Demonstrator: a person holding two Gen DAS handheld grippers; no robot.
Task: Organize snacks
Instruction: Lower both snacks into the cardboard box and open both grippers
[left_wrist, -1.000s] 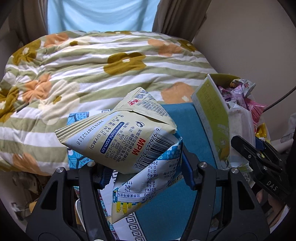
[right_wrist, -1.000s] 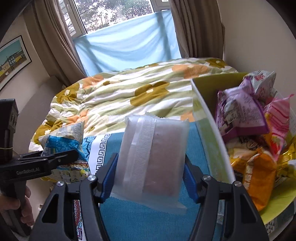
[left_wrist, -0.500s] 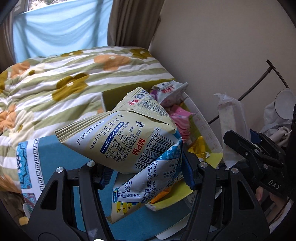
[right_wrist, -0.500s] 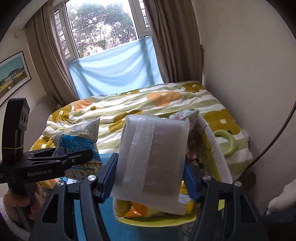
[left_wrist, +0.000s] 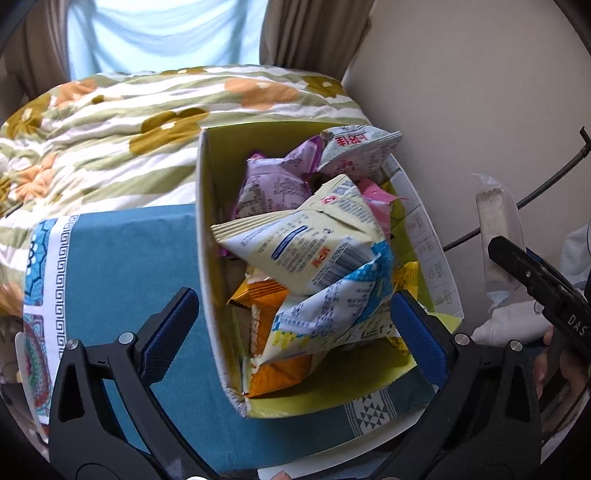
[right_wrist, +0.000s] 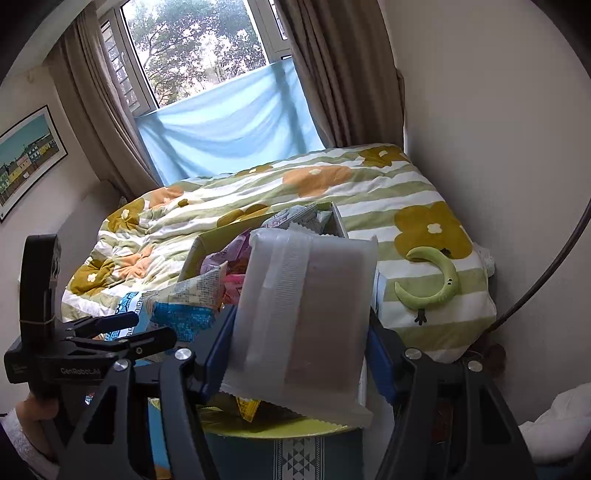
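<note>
The right gripper (right_wrist: 299, 343) clamps a frosted packet (right_wrist: 301, 317) above the snack box (right_wrist: 207, 240) — floral quilt (right_wrist: 369, 192) behind.

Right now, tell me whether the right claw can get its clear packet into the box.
Probably yes. The right claw grips the clear packet just before the open box; only heaped snacks lie inside.

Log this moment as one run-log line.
left gripper: just opened, cream-blue snack bag released over box | right gripper: holding clear wrapped snack

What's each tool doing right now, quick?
Left tool: open, jaws just spread wide; the cream-and-blue snack bag lies loose in the box.
Right tool: shut on the frosted packet.
</note>
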